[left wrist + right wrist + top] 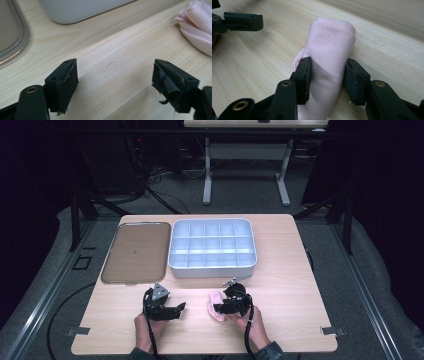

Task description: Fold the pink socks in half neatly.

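Cloth: pink roll (329, 57) on the table (295, 320), near the compartment box (212, 247).
Long axis: along the right gripper's (327, 77) reach.
Right gripper: pinching the roll.
Left gripper (115, 82): wide apart, empty.

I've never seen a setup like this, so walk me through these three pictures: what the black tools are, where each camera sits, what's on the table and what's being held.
A person sits at a wooden table holding a hand-held gripper in each hand; no robot arm is involved. The high view looks down from above. The other two cameras ride on the grippers and look along their black jaws.

On the table lie a flat brown tray, a white divided box and a rolled pink cloth.

The left gripper is open, with bare table between its jaws. The right gripper has its jaws on either side of the cloth, pressing its sides, with the cloth still lying on the table.
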The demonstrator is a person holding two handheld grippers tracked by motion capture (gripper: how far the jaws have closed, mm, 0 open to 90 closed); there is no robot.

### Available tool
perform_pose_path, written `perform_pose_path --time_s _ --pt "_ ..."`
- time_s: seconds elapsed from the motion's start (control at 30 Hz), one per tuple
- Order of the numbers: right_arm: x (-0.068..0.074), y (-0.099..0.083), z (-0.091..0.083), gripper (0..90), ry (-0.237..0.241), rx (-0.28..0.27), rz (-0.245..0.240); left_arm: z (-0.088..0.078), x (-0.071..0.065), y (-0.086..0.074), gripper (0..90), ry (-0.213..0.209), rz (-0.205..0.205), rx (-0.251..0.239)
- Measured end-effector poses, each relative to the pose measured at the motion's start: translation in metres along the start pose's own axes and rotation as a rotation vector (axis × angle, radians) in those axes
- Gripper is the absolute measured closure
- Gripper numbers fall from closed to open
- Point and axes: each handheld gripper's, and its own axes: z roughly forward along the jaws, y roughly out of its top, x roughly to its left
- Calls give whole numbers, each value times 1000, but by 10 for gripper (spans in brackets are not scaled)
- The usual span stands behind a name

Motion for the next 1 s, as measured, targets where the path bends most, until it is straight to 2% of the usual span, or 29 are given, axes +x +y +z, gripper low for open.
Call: perform_pose_path --time_s 0.1,0.2,0.3,0.43,0.6,0.63,0.73,0.9,1.0 --pt "-2 -1 0 622 15 -2 -1 1 0 -1 198 -4 -3 14" --pt "-3 -1 -1 648 24 -1 -3 4 -2 -1 185 -7 12 35" --pt "-4 0 0 654 34 -1 -10 4 -5 -2 178 13 50 42" --pt "-6 1 -1 680 53 19 -8 3 -7 -3 174 13 56 42" --pt "-5 -1 -2 711 47 -2 -15 3 -7 -3 173 18 57 42" --pt "-5 -2 -1 715 55 -20 -5 3 -7 -3 173 19 56 42" --pt "-7 -4 -1 719 65 -32 4 3 -7 -3 173 22 64 43" --pt "-8 -4 -1 721 74 -28 -3 3 -7 -3 172 19 54 42" --pt "-8 -3 -2 718 68 -21 -26 3 -7 -3 172 20 53 42"
